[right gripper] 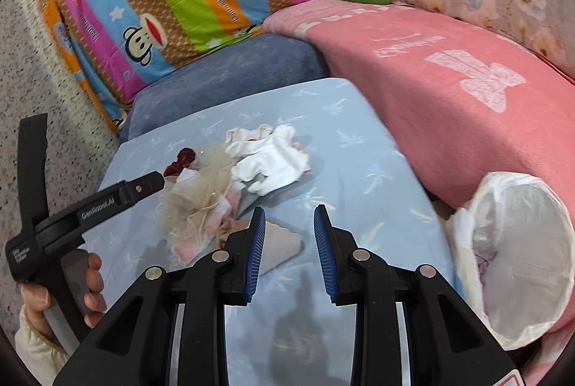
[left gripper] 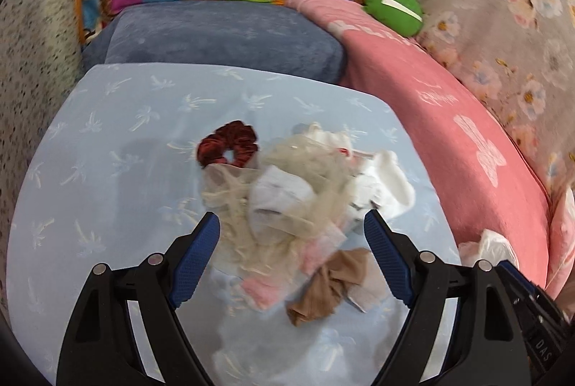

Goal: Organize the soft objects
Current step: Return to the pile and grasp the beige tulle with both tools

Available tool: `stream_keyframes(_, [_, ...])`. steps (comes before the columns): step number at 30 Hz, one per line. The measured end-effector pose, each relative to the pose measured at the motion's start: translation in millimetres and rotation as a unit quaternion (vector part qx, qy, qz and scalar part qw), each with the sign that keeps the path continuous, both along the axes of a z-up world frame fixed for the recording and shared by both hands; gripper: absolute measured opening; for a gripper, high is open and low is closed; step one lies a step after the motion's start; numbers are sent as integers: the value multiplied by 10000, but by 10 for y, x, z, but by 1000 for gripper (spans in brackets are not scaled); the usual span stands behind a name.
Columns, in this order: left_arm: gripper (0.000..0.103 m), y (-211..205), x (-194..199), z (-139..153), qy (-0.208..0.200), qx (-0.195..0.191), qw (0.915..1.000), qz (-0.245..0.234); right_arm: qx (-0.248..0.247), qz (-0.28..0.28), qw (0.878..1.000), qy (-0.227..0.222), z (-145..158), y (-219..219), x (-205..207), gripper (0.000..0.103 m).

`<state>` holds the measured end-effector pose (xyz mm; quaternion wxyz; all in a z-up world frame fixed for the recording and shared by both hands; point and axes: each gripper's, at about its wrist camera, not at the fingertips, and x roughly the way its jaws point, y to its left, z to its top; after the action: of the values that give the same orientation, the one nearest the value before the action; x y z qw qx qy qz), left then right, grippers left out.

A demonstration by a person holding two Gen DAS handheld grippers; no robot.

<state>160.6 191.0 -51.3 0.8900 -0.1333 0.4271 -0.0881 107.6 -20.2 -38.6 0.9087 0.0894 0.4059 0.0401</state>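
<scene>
A heap of small soft things lies in the middle of a pale blue pillow on a bed, and both hand-held tools point down at it. The left tool stands wide with nothing between its pads; the heap's near edge sits right between and just beyond its fingertips, so it is the nearer of the two. The heap runs from a dark red scrunchie at its far left, through beige netting and white socks, to a tan stocking at the near end. In the right wrist view the right tool is only narrowly parted and empty, with the stocking just left of its tips and the white socks farther ahead. A white-lined bag gapes to the right of the pillow, against a pink blanket, the likely place for sorted pieces. A grab by the left tool looks the shorter reach.
</scene>
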Motion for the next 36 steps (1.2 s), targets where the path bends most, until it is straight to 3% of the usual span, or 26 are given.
stream_keyframes(6, [78,208,255,-165,295,-398,9987,79,140,273,9994,160,-155,312,273,28])
stream_keyframes(12, [70,209,435,-317,623,-832,9944,-181,270,517,9978,303,-315,599,520,28])
stream_keyframes(18, [59,132,557,-457,942,-990,9896,-450,356,686,9959,468,-503,778,671,28])
stream_keyframes(20, [48,121,567,-488,1006,-996,9884,-555,351,745,9954,493,-556,838,711,28])
stream_keyframes(26, [31,173,572,-507,1060,-1081,9863,-649,302,924,9934,603,-729,994,827,28])
stream_keyframes(31, [24,223,569,-479,1044,-1111,9863,-638,310,991,9923,673,-849,1097,910,28])
stream_keyframes(34, [23,230,560,-429,981,-1079,9874,-615,378,1008,9919,676,-874,1122,953,20])
stream_keyframes(36, [23,227,544,-385,928,-1050,9883,-602,454,1019,9913,703,-879,1113,967,7])
